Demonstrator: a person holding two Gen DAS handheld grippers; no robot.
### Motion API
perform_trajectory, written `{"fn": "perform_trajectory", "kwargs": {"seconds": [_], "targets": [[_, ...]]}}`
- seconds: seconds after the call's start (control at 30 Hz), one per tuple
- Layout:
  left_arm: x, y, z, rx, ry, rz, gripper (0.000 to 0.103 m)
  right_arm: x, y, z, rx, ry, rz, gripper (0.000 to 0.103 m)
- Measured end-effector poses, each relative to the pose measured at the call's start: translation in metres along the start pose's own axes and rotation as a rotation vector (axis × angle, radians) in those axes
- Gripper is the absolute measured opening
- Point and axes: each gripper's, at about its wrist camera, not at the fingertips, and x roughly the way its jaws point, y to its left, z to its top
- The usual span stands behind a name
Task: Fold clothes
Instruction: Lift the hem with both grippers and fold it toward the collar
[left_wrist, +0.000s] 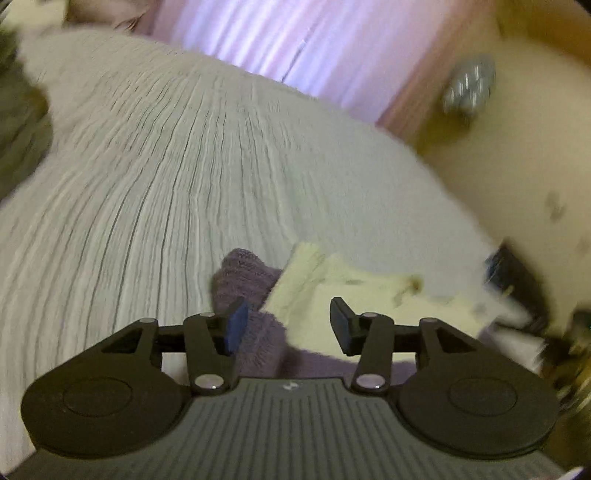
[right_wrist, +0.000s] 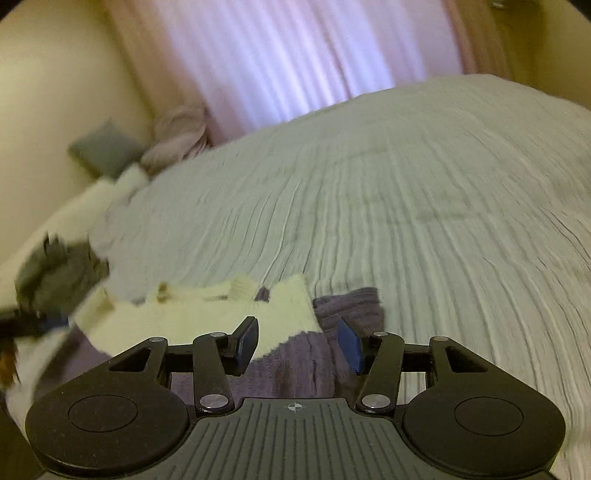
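The sweater (left_wrist: 343, 291), cream over purple knit, lies on the bed (left_wrist: 184, 184) at 6 o'clock in both wrist views, just ahead of the claws. Cream panels lie over the purple part, with a ribbed cuff (right_wrist: 242, 286) on top, so at least one fold seems to be made already; how neat it is, blur hides.

The left claw (left_wrist: 290, 323) is spread, its pads clear of the knit, with nothing pinched; purple and cream fabric shows below the gap. The right claw (right_wrist: 297, 341) is spread as well, over the line where cream meets purple, and holds nothing. Neither claw seems to touch the cloth, though this cannot be told for sure.

In the right view a grey blurred shape (right_wrist: 55, 273) sits at 9 o'clock, likely the other tool. At 10 o'clock, near the wall, lie a grey pillow (right_wrist: 105, 149) and a pale heap (right_wrist: 177, 133); whether they are clothes to fold cannot be told.

My judgement: the sweater is part folded and let go; a further fold or smoothing may remain.
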Motion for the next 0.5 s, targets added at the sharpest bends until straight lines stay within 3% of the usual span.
{"fn": "perform_trajectory", "kwargs": {"seconds": [0.07, 0.1, 0.13, 0.17, 0.23, 0.37, 0.5], "targets": [[0.014, -0.010, -0.001, 0.075, 0.027, 0.026, 0.023, 0.013, 0.005, -0.002, -0.054, 0.029, -0.002, 0.051], [0.019, -0.011, -0.002, 0.091, 0.030, 0.025, 0.009, 0.017, 0.007, -0.004, -0.079, 0.040, -0.005, 0.051], [0.021, -0.012, -0.003, 0.100, 0.025, 0.019, 0.008, 0.022, 0.008, -0.007, -0.105, 0.052, -0.008, 0.042], [0.018, -0.010, -0.003, 0.093, 0.004, 0.004, 0.008, 0.026, 0.010, -0.009, -0.131, 0.063, -0.010, 0.013], [0.010, -0.003, -0.001, 0.066, -0.052, -0.017, 0.007, 0.026, 0.011, -0.012, -0.157, 0.051, -0.002, 0.012], [0.003, 0.020, 0.011, -0.054, -0.140, -0.067, 0.008, 0.010, 0.002, 0.001, -0.098, -0.083, -0.002, 0.009], [0.024, 0.022, 0.020, -0.057, -0.111, -0.025, 0.008, 0.024, -0.004, 0.017, -0.085, -0.080, -0.035, 0.009]]}}
